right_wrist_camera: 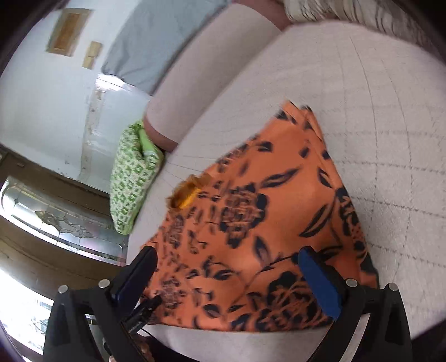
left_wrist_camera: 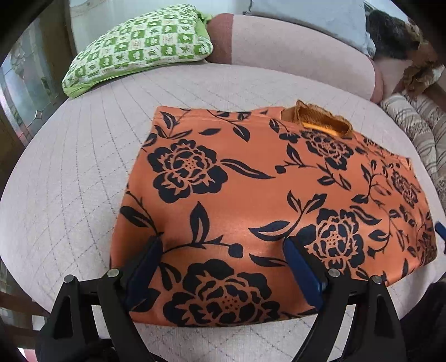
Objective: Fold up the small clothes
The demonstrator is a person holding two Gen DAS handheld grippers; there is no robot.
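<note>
Nearest the lens in the left wrist view, left tool (left_wrist_camera: pixel 223 250) spread wide over the near part of the orange cloth (left_wrist_camera: pixel 251 195), blue pads resting on or just above the fabric, which of the two impossible to tell, nothing pinched between. In the right wrist view, right tool (right_wrist_camera: pixel 228 267) likewise spread wide above the cloth's near edge, fabric (right_wrist_camera: pixel 264 222) lying under the gap, not gripped; picture blurred. Cloth itself orange with black flowers and leaves, folded into a flat, roughly rectangular packet, spread on the pale quilted bed cover (left_wrist_camera: pixel 83 167). At the cloth's far edge, a small frayed brown-and-yellow flap (left_wrist_camera: pixel 317 119) turned up. Beyond the cloth to the far left, a green-and-white checked pillow (left_wrist_camera: pixel 139 47) lying at the head of the bed. Behind the cloth, a long pinkish bolster (left_wrist_camera: pixel 292 53), touching the pillow's end. Farther back still, a grey-blue cushion (left_wrist_camera: pixel 306 11) against the wall. To the cloth's right, striped bedding (left_wrist_camera: pixel 418 125) bunched at the bed's edge.
</note>
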